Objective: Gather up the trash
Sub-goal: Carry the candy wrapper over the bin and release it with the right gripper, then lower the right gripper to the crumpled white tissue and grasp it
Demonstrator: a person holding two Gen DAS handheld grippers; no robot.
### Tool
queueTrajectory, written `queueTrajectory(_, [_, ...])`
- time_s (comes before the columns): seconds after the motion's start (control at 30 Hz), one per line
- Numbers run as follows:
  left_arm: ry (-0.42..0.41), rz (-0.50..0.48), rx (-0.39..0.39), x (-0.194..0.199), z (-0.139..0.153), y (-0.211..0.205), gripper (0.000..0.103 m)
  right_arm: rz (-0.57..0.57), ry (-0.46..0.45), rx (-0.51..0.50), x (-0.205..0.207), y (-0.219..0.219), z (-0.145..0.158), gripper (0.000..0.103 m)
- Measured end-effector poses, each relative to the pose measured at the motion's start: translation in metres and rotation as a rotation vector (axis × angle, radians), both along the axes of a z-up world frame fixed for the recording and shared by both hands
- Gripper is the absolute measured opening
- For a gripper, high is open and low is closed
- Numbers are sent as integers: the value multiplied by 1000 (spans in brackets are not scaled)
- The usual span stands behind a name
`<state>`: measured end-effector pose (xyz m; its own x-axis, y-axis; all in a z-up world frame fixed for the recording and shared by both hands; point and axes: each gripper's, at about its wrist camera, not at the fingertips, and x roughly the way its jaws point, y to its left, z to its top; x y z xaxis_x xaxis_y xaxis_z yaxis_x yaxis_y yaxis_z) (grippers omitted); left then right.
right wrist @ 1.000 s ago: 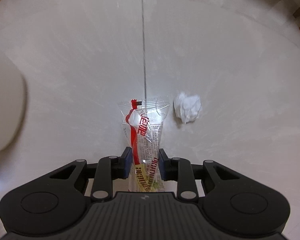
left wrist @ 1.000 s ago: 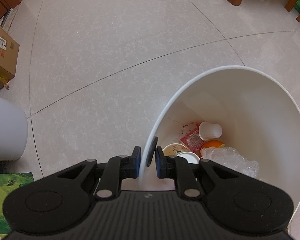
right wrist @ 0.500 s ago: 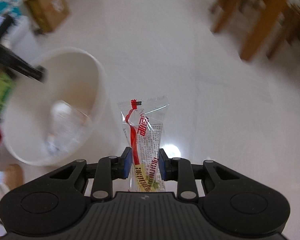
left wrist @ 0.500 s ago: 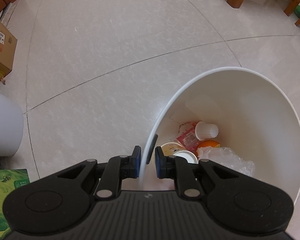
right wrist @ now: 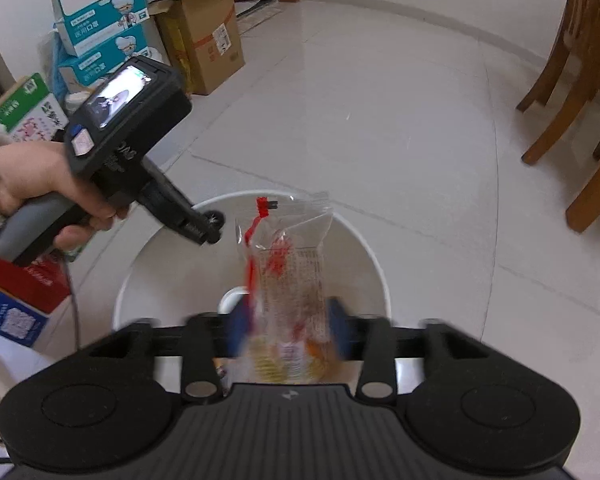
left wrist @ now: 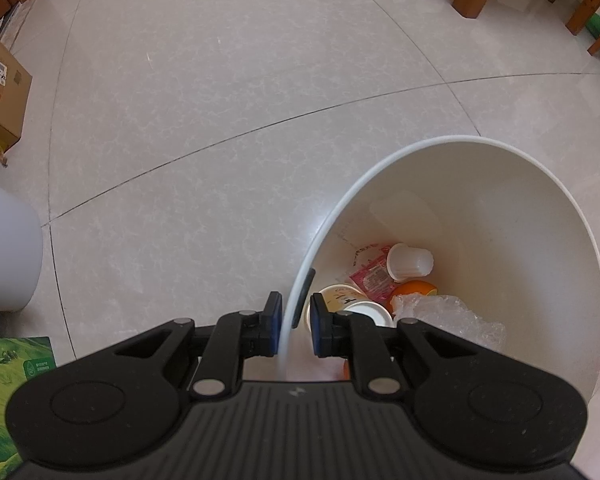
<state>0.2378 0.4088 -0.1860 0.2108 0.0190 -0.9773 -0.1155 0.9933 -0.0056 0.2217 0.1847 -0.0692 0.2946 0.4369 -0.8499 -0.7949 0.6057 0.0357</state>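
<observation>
Wrapper (right wrist: pixel 286 280) between the opening right gripper (right wrist: pixel 288 326) jaws, pads parting, above the bin (right wrist: pixel 364 248); likely light, limp, slippery film. Left gripper (left wrist: pixel 294 326) clenched on bin rim.

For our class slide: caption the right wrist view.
Right gripper opening, wrapper between its jaws above the bin; left gripper clamps the rim.
</observation>
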Motion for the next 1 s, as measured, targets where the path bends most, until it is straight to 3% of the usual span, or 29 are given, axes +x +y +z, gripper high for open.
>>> queueTrajectory(0.13, [0, 4, -8, 0, 0, 2, 13, -44, 27, 36, 8, -11, -1, 82])
queueTrajectory(0.67, [8, 8, -10, 1, -1, 3, 13, -278, 5, -14, 38, -81, -19, 83])
queueTrajectory(0.77, [8, 4, -7, 2, -1, 3, 13, -351, -17, -30, 49, -105, -22, 89])
queueTrajectory(1.0, [7, 4, -9, 2, -2, 5, 13, -549, 4, -84, 82, -168, -70, 91])
